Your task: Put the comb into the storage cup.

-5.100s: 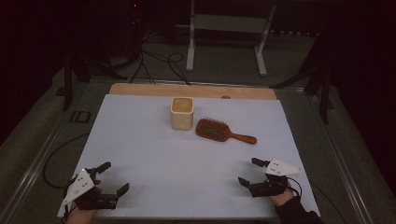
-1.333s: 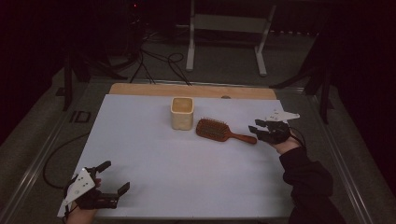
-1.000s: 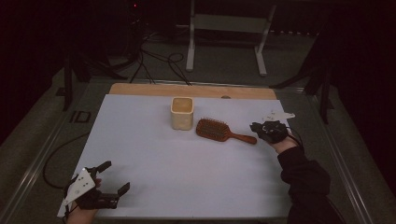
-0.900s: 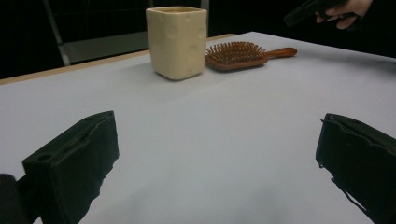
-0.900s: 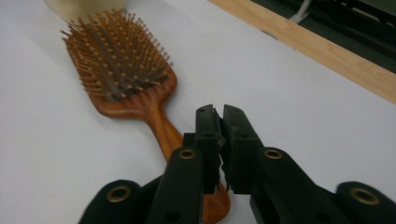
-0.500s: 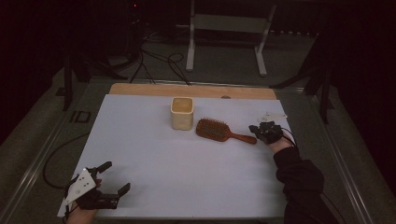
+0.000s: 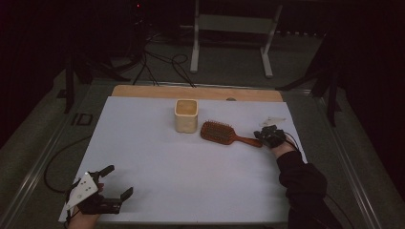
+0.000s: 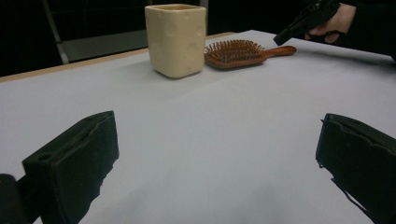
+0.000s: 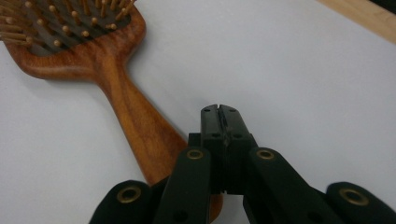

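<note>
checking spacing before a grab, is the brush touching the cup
Apart. The high view shows a strip of bare table between the brush and the cup. The left gripper view has the brush head partly behind the cup.

Dim dark room, grey carpeted floor (image 7: 229, 71), white metal frame stand (image 7: 232, 28) beyond the table, black cables (image 7: 160, 59) on the floor, white-topped table (image 7: 191, 171) with pale wooden far edge (image 7: 143, 91)
</note>
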The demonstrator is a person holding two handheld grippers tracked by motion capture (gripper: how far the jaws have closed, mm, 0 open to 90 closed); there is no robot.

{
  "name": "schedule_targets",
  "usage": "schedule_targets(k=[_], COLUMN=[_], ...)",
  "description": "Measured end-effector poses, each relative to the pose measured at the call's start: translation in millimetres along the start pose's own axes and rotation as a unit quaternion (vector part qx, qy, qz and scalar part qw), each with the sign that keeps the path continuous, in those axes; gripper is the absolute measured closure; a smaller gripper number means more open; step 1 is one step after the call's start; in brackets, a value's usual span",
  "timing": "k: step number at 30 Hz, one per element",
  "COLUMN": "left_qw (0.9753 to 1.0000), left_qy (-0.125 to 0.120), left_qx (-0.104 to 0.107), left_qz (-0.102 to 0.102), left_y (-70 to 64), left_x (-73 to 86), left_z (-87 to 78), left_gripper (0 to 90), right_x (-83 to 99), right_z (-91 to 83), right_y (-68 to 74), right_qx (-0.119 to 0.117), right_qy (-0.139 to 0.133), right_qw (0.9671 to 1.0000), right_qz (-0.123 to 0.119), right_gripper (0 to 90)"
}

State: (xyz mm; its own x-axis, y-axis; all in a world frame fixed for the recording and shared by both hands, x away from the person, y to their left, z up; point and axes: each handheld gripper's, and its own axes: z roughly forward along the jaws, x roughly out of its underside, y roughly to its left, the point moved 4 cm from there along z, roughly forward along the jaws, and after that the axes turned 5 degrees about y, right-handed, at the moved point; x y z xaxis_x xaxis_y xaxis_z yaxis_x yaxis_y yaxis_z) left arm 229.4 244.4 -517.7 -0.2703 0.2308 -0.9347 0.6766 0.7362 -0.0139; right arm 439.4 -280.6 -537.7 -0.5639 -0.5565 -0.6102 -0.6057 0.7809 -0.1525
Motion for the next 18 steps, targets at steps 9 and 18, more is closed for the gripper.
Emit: schedule_targets(k=[9, 18], left_qw=[1.0000, 1.0000], left_qy=[0.001, -0.001], left_qx=[0.000, 0.000], left_qz=[0.001, 0.001], left_y=[-0.2, -0.2], left_x=[0.1, -0.6], left_z=[0.0, -0.1], left_gripper=[0.0, 0.0], right_x=[7.0, 14.6], right_z=[-0.5, -6.0], right_y=[3.4, 16.4], right_qx=[-0.008, -0.030], right_qy=[0.009, 0.014], right_qw=[0.9999, 0.9995], right_qz=[0.002, 0.002], right_gripper=[90.0, 90.0])
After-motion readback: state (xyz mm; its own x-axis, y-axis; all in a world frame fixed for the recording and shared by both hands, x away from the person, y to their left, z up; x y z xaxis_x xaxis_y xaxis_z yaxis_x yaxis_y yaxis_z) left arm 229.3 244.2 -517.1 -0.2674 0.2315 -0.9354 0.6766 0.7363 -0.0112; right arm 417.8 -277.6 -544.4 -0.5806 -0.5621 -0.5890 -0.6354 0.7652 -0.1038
